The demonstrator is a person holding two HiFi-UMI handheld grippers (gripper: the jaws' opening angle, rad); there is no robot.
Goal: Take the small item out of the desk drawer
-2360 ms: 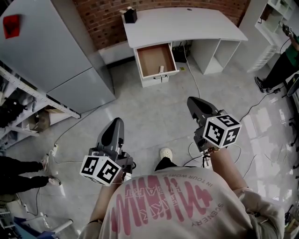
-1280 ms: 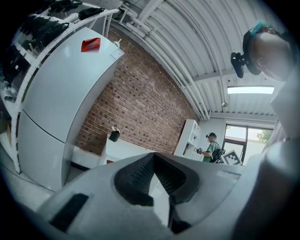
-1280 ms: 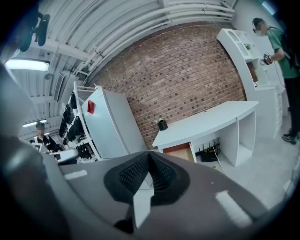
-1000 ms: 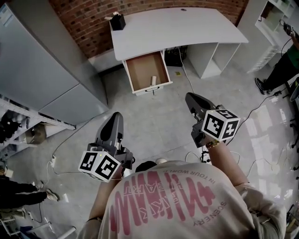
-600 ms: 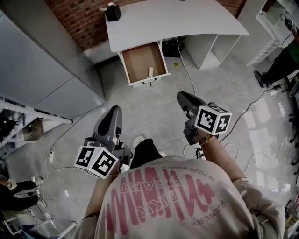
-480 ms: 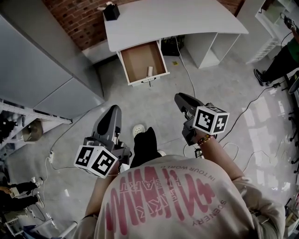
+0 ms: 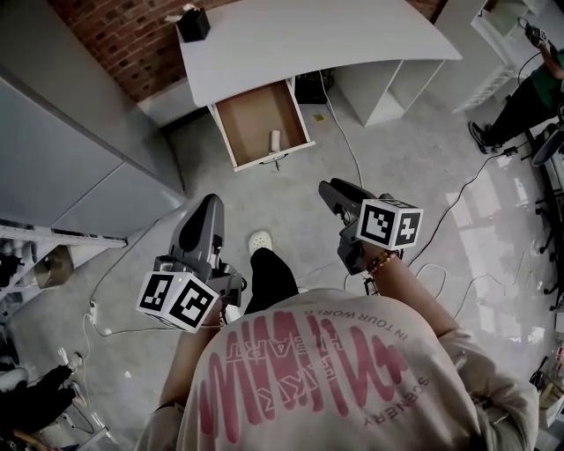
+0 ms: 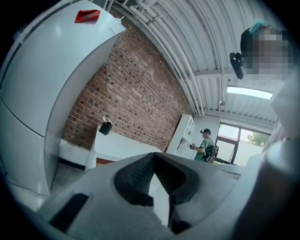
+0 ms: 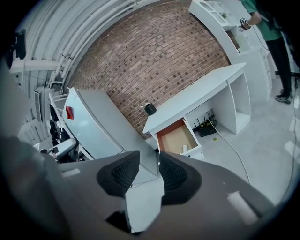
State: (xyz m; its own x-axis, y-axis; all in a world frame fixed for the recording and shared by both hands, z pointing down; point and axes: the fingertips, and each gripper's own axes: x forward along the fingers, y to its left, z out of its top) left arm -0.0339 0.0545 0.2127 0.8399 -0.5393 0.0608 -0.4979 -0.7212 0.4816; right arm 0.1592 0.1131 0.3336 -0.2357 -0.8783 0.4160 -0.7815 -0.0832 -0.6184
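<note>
The white desk stands against the brick wall with its wooden drawer pulled open. A small white item lies near the drawer's front edge and also shows in the right gripper view as the small item in the drawer. Both grippers hang over the floor, well short of the desk. My left gripper is shut and empty. My right gripper has its jaws opening, with nothing between them.
A black box sits on the desk's far left corner. A tall grey cabinet stands to the left. Cables run across the floor by the desk. Another person stands at the right by white shelving. My shoe is between the grippers.
I have walked toward the desk; a leg has stepped forward between the grippers. The desk and drawer have slid leftward in the head view. Both grippers stay in front of me.
</note>
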